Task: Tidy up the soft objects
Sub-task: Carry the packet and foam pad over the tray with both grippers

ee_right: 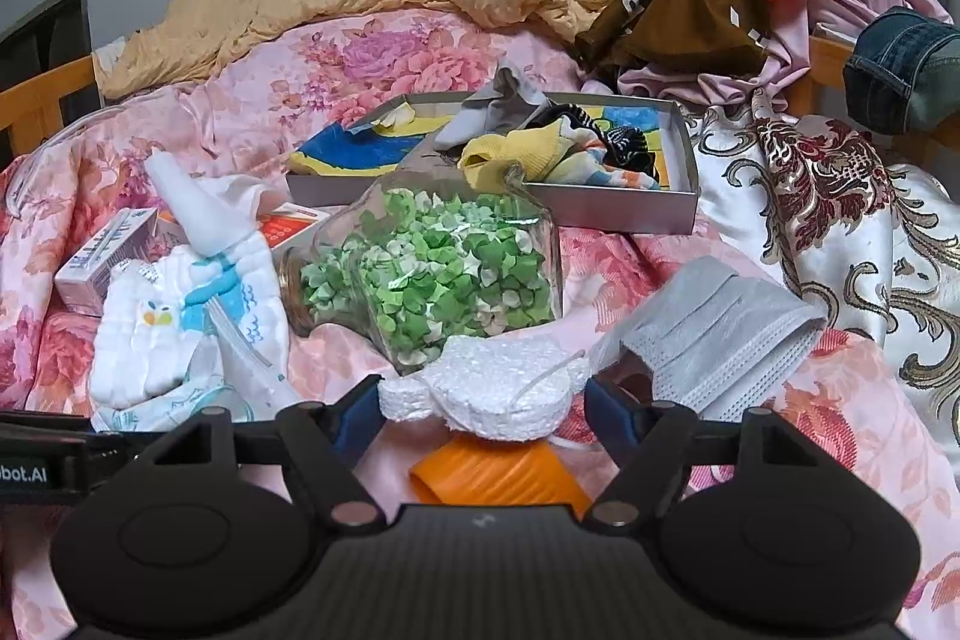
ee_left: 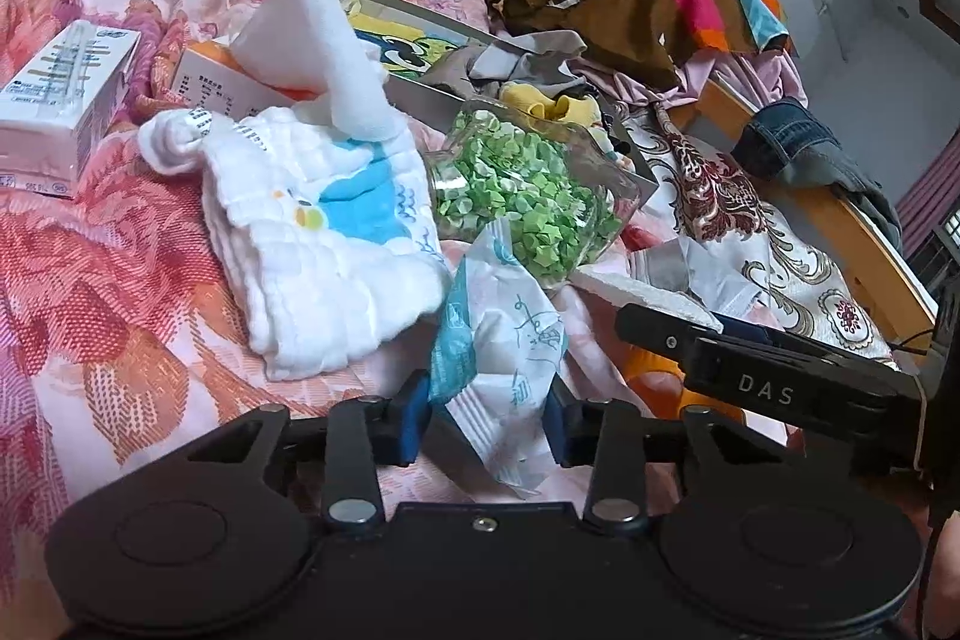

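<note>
White crinkled plastic wrapper with blue print [ee_left: 501, 340] lay on the pink floral bedspread [ee_left: 108, 292] between the parted fingers of the left gripper [ee_left: 489, 415], ungripped. The right gripper [ee_right: 483, 409] stood wide open around a white foam piece [ee_right: 486, 394], beside the glass jar of green paper stars [ee_right: 438, 274]

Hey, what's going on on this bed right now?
A person with two handheld grippers is sorting soft clutter on a floral bedspread. The left gripper is open around a crumpled white-and-blue wrapper; the right gripper is open around a white foam piece. Socks already lie in the grey box.
</note>
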Demonstrator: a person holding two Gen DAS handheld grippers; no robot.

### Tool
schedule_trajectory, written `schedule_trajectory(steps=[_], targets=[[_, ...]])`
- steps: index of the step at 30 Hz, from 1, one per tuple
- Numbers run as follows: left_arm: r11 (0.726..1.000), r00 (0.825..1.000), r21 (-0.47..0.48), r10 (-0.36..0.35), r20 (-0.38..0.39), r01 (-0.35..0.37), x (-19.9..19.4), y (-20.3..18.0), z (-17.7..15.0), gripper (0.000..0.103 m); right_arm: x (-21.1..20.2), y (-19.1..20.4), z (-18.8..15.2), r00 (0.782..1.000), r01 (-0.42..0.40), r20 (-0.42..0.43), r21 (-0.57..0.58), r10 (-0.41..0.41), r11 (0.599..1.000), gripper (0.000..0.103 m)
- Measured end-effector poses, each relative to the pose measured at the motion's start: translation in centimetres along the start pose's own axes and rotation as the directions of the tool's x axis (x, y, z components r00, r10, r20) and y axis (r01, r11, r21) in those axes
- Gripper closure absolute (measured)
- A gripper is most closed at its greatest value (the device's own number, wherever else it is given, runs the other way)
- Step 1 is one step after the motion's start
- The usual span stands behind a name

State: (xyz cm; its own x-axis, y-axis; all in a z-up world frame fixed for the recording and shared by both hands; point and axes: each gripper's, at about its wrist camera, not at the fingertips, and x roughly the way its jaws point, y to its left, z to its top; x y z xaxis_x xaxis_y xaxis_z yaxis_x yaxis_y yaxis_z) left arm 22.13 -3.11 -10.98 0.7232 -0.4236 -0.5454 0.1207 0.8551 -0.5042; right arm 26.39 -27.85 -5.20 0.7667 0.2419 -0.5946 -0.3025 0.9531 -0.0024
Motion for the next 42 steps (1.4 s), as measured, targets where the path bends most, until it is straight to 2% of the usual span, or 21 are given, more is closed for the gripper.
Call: schedule_trajectory(steps=[3, 20, 30, 36, 42], targets=[[1.000, 1.000, 0.002, 0.000, 0.010, 0.000, -0.2, -0.1, 0.0, 0.064, -0.2, 0.0, 0.0, 1.000, 0.001, 0.006, -0.002, -0.001, 1.000, 0.034], [0.999, 0.999, 0.025, -0.023, 0.045, 0.022, -1.2, -1.2, -0.1, 0.064, -0.8, 0.1, 0.1, 0.999, -0.005, 0.031, -0.010, 0.005, 1.000, 0.034], [0.999, 0.997, 0.035, -0.031, 0.067, 0.029, -1.7, -1.6, 0.1, 0.064, -2.7, 0.5, 0.5, 0.994, -0.004, 0.111, -0.020, 0.006, 1.000, 0.034], [0.999, 0.994, 0.041, -0.036, 0.107, 0.032, -2.1, -2.4, 2.0, 0.064, -4.2, 0.5, 1.6, 0.981, 0.000, 0.196, -0.028, 0.006, 1.000, 0.034], [0.999, 0.983, 0.031, -0.023, 0.180, 0.018, -1.7, -3.1, 6.0, 0.064, -4.4, -0.8, 3.4, 0.962, -0.019, 0.271, 0.013, 0.015, 1.000, 0.034]])
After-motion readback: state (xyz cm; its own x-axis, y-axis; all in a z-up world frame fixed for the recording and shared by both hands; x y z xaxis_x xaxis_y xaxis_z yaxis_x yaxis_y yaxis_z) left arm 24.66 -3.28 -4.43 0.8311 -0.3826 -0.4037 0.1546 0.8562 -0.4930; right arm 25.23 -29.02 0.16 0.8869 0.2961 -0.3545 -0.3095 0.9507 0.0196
